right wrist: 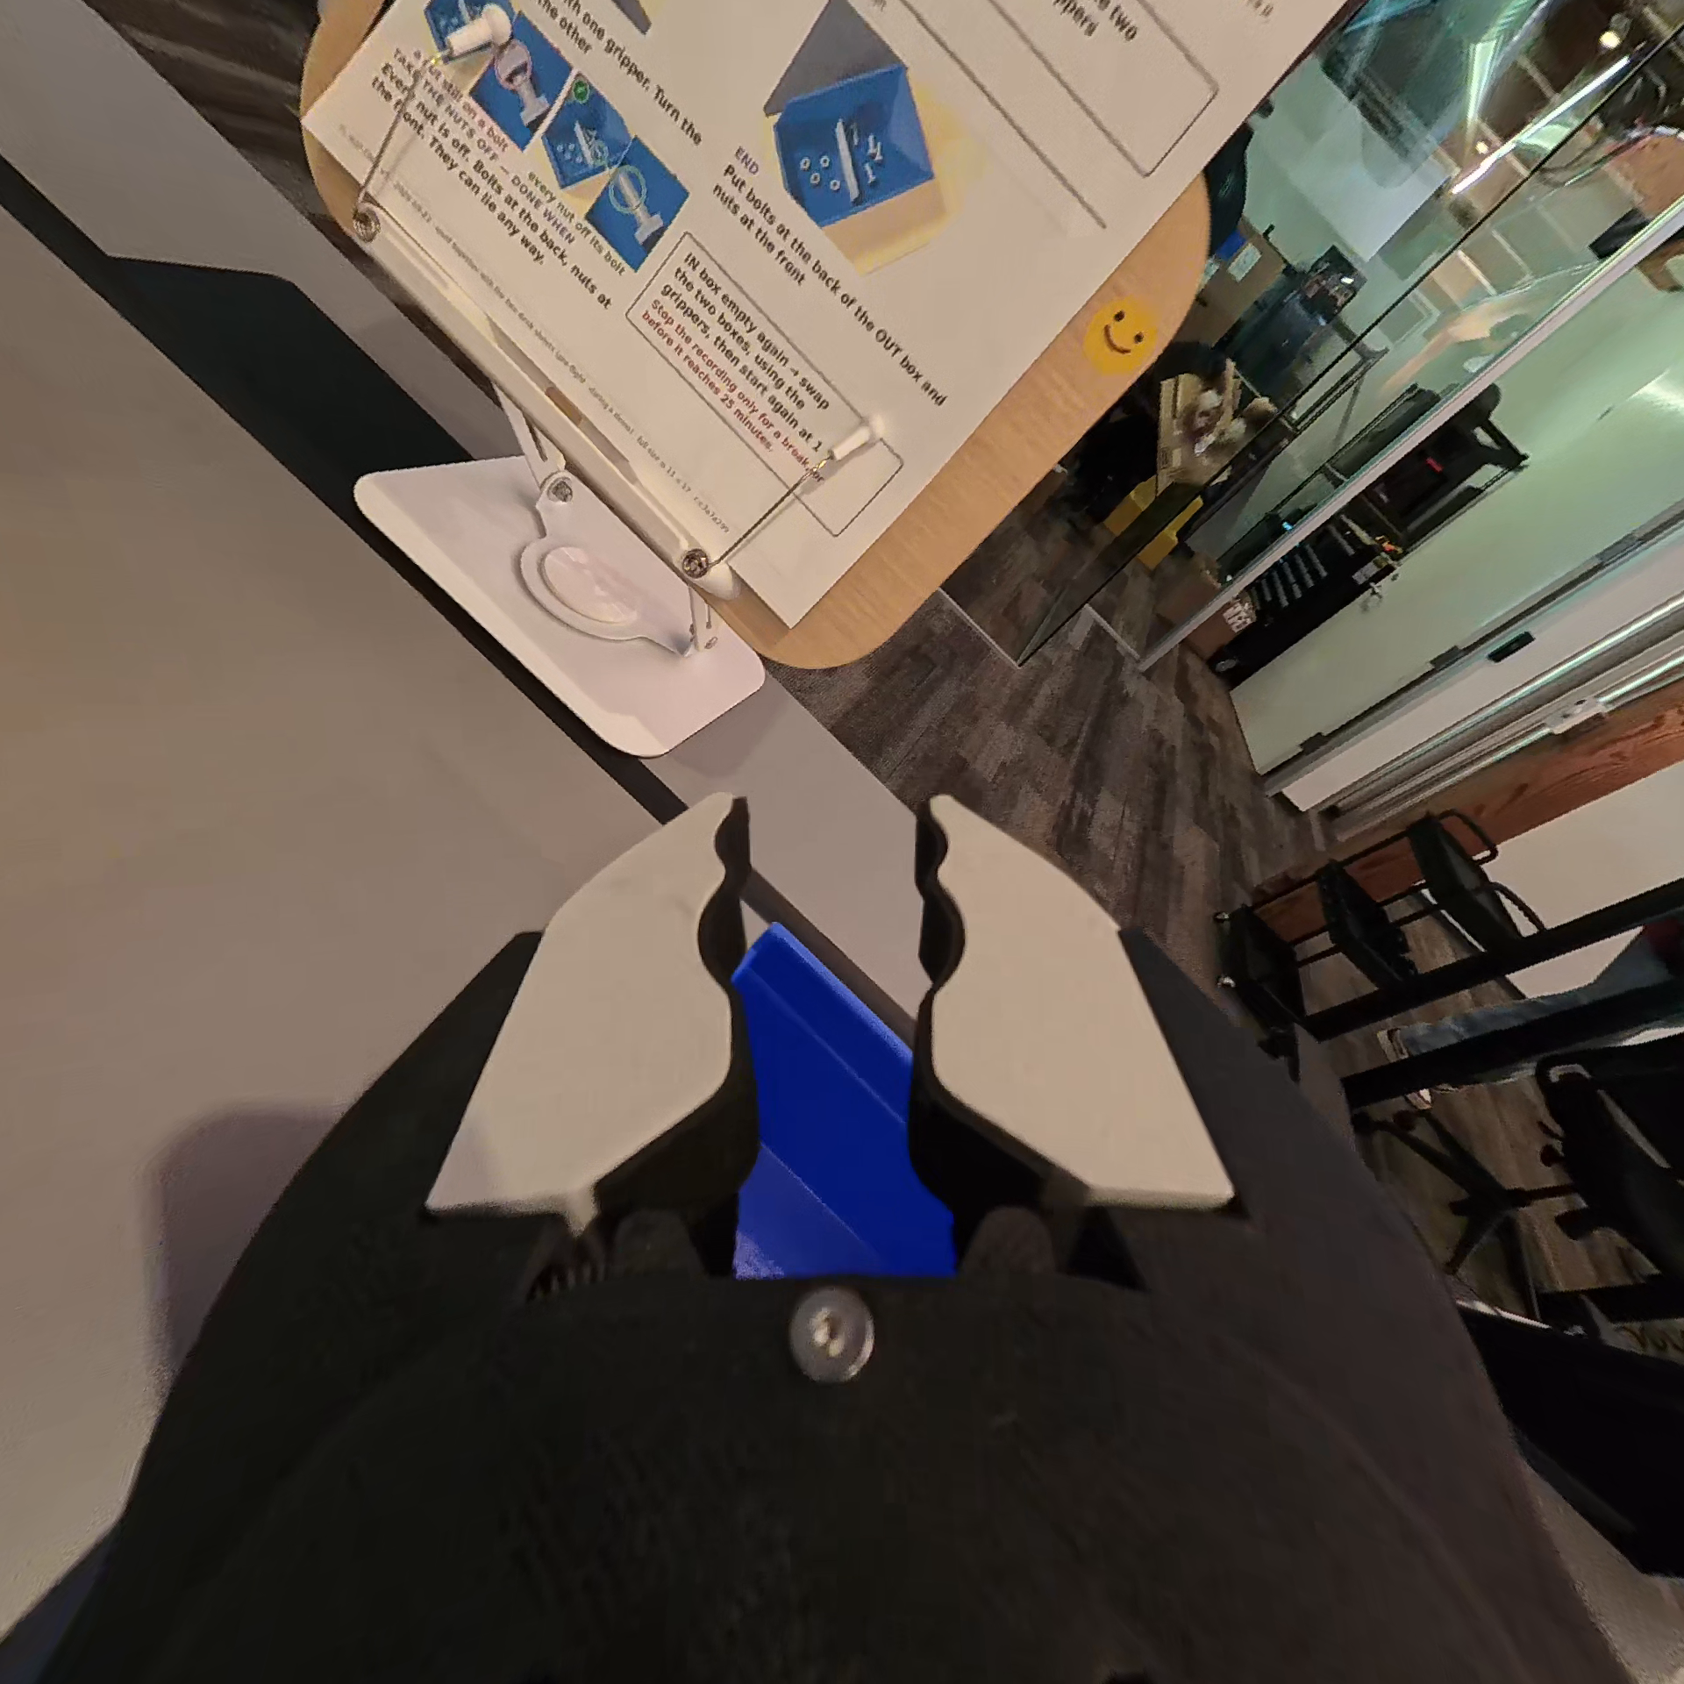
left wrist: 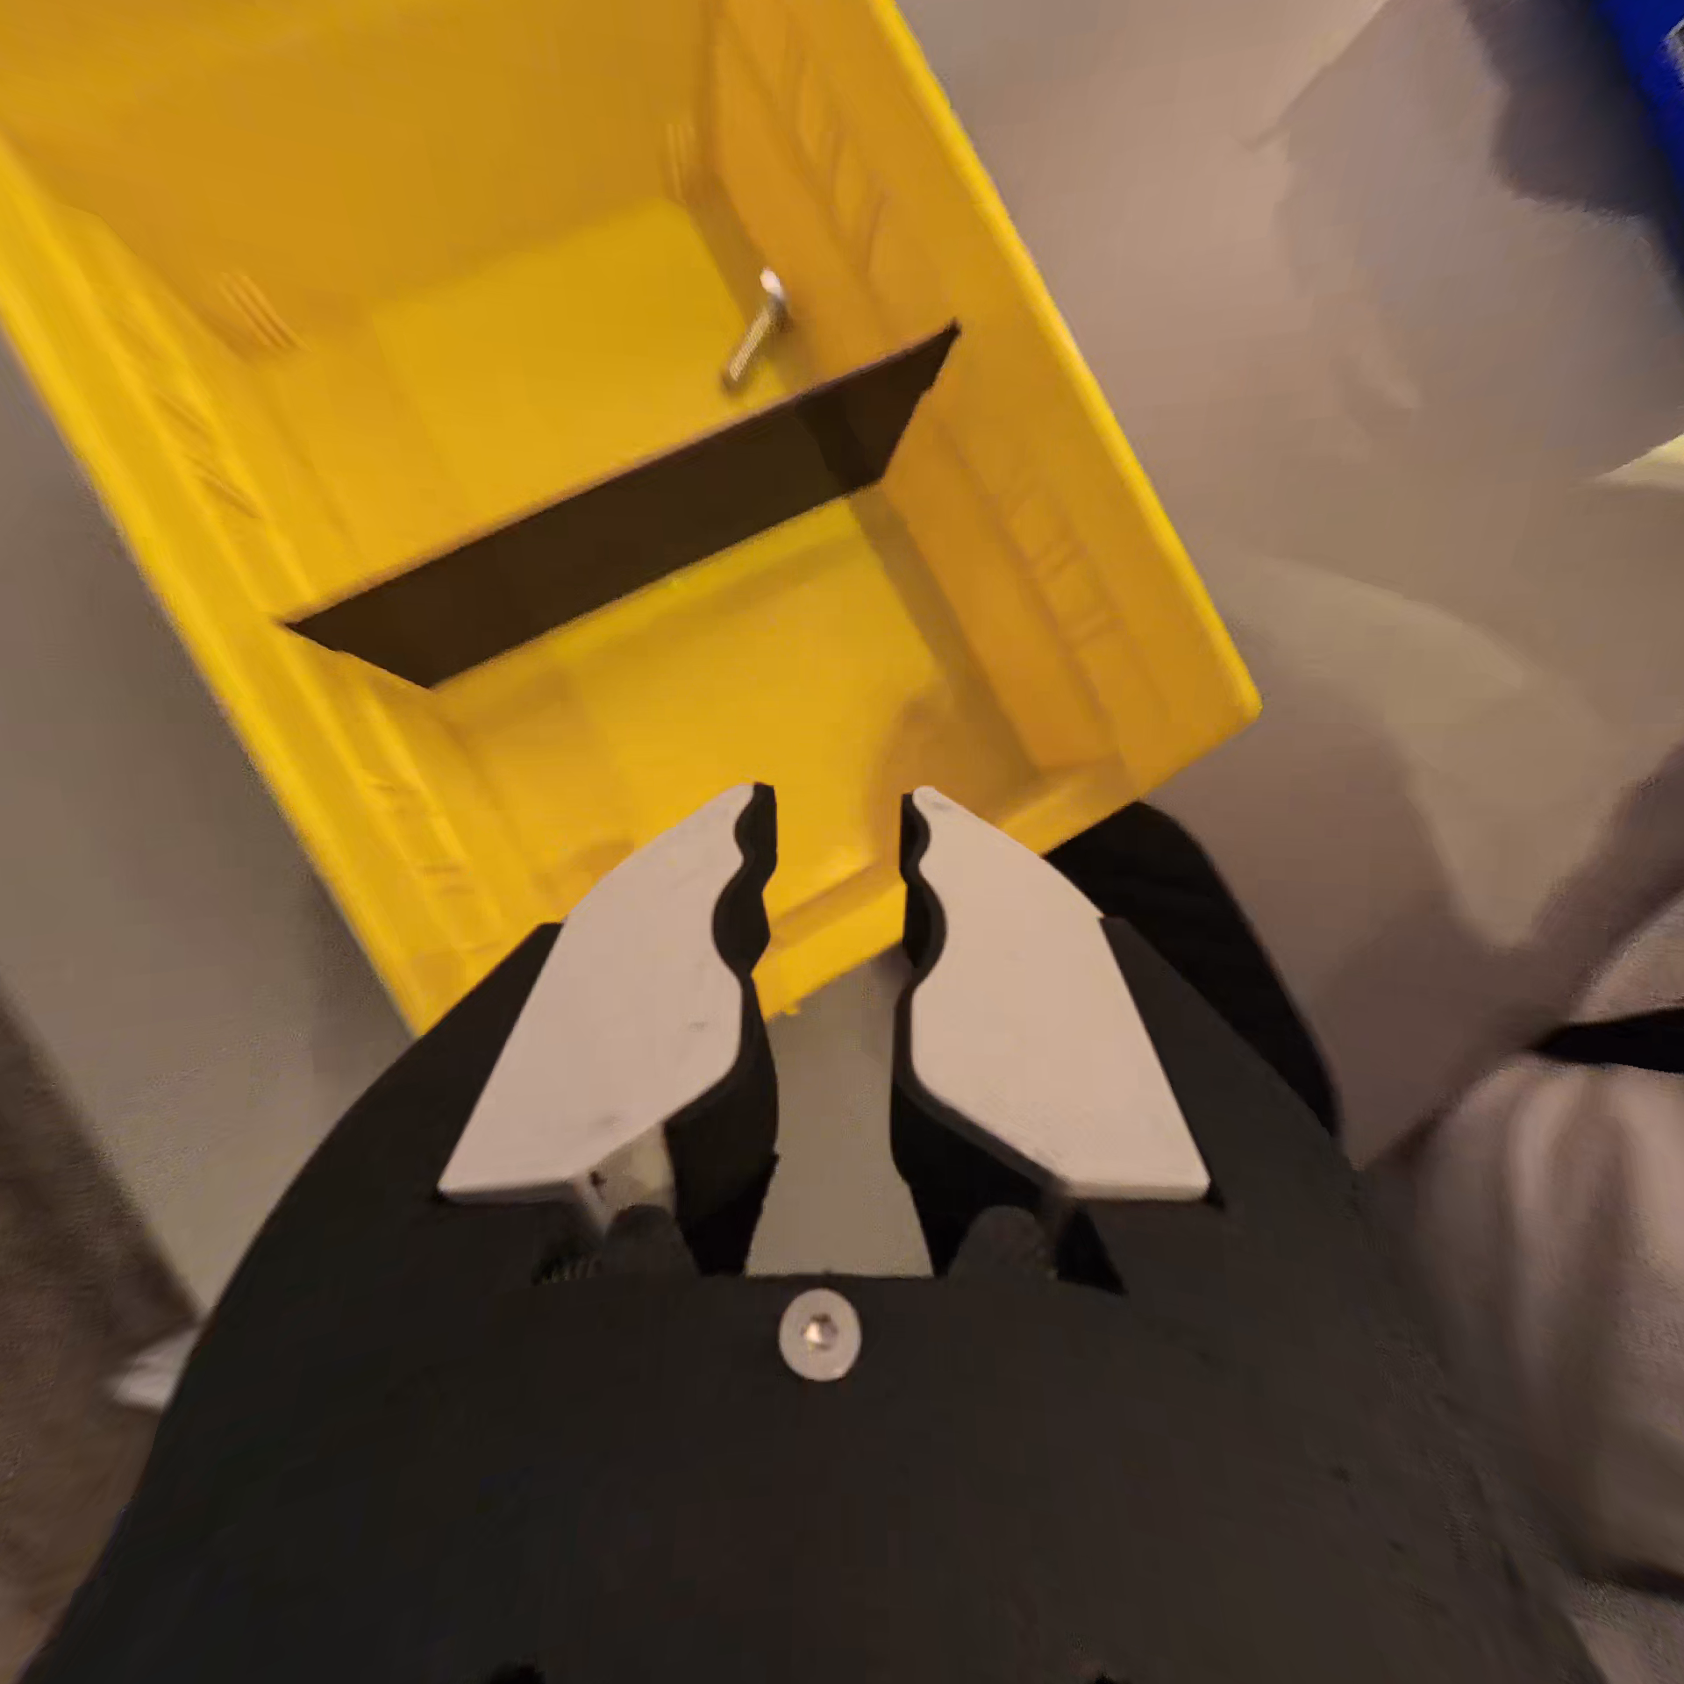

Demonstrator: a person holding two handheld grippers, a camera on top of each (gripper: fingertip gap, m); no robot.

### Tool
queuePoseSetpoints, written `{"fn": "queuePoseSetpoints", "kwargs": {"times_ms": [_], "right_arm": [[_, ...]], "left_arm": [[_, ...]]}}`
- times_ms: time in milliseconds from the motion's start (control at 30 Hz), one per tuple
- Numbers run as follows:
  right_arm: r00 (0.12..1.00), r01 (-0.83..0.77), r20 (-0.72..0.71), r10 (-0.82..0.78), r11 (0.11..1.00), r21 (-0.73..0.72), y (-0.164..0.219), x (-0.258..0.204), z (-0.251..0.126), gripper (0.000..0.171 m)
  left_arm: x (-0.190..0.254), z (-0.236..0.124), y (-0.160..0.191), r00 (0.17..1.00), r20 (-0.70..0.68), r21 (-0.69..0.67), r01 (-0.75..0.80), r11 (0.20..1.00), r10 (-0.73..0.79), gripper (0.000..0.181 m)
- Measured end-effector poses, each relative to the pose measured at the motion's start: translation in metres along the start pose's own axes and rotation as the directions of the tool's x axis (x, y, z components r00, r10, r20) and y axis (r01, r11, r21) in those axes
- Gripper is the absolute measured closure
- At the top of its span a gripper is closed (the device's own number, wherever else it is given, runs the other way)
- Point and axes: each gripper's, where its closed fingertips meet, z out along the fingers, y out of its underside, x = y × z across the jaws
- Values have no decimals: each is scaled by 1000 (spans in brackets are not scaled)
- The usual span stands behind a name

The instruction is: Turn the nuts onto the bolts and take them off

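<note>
Two empty claws, one lone bolt lying in the yellow bin.

Both the left gripper point(left wrist: 838, 820) and the right gripper point(right wrist: 831, 838) have their fingers apart with nothing between them; the left hovers over the near end of the yellow bin point(left wrist: 1075, 437), the right hangs above a blue bin point(right wrist: 820, 1093) glimpsed through its gap. The bolt point(left wrist: 758, 330) lies in the far compartment, beyond the dark divider point(left wrist: 620, 538), close to the bin's right wall; no nut can be seen. It looks like small, stiff, light metal, likely slick and prone to roll, so a pinch across the threaded shank, head left clear, seems wisest. Both bins rest on a smooth pale grey table point(right wrist: 228, 729), which also carries a white stand point(right wrist: 565, 601) bearing a printed instruction sheet point(right wrist: 820, 182). Beyond lie dark carpet, glass partitions and chairs.
</note>
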Motion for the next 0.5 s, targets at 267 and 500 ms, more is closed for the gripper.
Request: {"fn": "queuePoseSetpoints", "kwargs": {"times_ms": [267, 500], "right_arm": [[992, 106, 75, -97, 987, -121, 26, -26, 25, 131], [984, 132, 137, -110, 978, -164, 33, -43, 32, 130]], "left_arm": [[-7, 41, 44, 945, -102, -525, 215, 823, -311, 151], [-27, 51, 63, 917, 70, -618, 349, 704, -393, 153]]}}
